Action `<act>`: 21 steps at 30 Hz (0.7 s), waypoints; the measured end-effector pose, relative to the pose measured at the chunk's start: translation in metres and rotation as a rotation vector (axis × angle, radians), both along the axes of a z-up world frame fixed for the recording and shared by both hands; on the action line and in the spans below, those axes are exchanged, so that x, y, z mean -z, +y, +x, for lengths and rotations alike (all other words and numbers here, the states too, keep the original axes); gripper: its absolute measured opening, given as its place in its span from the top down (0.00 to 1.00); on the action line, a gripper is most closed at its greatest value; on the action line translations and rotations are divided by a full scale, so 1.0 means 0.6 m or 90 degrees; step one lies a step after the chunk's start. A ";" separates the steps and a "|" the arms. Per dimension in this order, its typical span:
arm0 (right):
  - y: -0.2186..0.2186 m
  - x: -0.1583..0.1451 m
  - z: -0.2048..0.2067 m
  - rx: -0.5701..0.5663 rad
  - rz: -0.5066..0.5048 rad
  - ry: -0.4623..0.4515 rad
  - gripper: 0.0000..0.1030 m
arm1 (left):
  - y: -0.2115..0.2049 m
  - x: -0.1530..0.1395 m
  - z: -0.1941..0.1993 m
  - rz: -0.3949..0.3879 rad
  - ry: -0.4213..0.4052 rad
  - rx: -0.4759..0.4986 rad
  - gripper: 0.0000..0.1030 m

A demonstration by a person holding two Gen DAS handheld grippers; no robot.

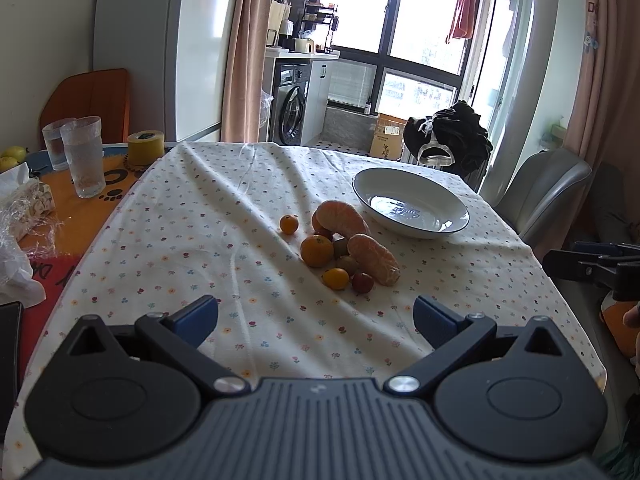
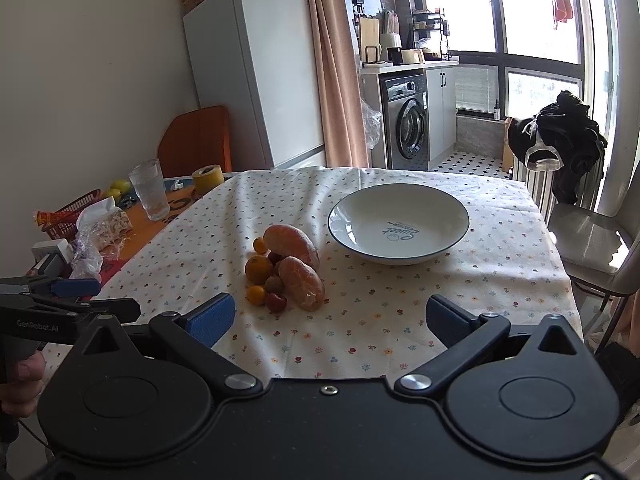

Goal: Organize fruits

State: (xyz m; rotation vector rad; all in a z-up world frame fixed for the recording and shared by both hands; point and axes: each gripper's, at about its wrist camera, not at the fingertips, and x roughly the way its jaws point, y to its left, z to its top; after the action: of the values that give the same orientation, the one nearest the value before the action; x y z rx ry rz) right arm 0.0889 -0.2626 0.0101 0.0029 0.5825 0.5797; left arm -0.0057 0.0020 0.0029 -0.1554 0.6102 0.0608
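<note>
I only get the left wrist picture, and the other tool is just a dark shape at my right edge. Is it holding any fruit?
Observer: No. The right tool is open with nothing between its fingers; the fruit pile lies ahead of it on the cloth.
Operator: What holds up the tool I'm looking through?
Observer: A person's hand grips the handle of the left tool.
Operator: Anything near the glasses that I miss?
Observer: A red basket sits to their left, nearer the right tool's camera.
</note>
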 end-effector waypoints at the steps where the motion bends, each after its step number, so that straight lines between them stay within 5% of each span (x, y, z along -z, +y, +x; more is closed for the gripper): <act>1: -0.001 -0.001 0.000 -0.003 0.004 0.003 0.00 | 0.000 0.001 0.000 0.000 0.000 -0.002 0.00; 21: -0.004 -0.001 0.001 0.003 0.004 0.000 0.00 | 0.002 0.002 0.000 0.000 0.001 0.000 0.00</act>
State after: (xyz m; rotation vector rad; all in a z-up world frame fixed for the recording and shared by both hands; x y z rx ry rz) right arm 0.0893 -0.2651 0.0109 0.0105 0.5808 0.5770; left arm -0.0056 0.0031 0.0017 -0.1545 0.6115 0.0607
